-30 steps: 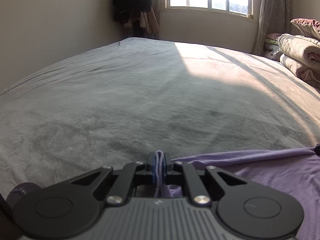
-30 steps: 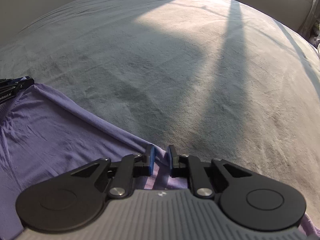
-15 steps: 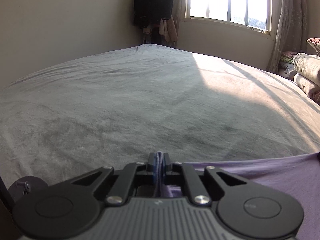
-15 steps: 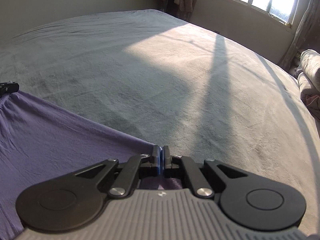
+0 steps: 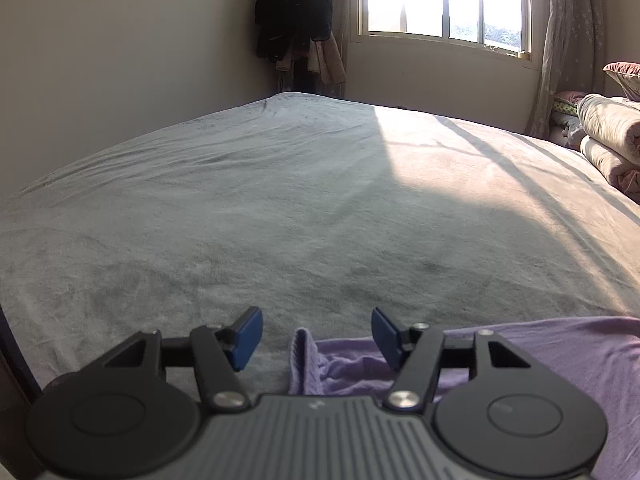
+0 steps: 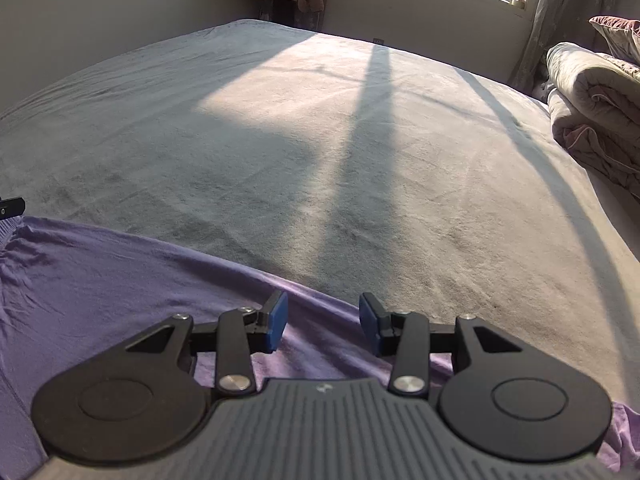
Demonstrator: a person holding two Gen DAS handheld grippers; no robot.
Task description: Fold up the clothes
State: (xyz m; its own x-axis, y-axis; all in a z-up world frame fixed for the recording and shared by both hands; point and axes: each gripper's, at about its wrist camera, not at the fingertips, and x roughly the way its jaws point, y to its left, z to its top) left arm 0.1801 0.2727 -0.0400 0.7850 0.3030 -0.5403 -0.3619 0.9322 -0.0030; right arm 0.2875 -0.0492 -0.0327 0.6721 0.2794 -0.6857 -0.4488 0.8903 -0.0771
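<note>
A purple garment [image 6: 100,288] lies flat along the near edge of the grey bedspread [image 6: 320,140]. In the left wrist view its corner [image 5: 304,356] stands up as a small fold between the blue pads of my left gripper [image 5: 316,336], whose jaws are opening and touch no cloth. The garment [image 5: 560,356] stretches off to the right. My right gripper [image 6: 323,326] hovers over the garment's far hem, its jaws opening too, with the cloth lying loose beneath them. A black tip of the left gripper [image 6: 10,205] shows at the left edge of the right wrist view.
The grey bedspread [image 5: 280,208] spreads wide ahead, with a sunlit patch toward the window [image 5: 444,0]. Rolled quilts and a pillow [image 6: 592,92] are stacked on the right side. Dark clothes [image 5: 294,8] hang in the far corner by the wall.
Both grippers were shut on the purple garment's edge and have let it go, jaws now apart. Both have lifted slightly, and the cloth has dropped onto the bed.
</note>
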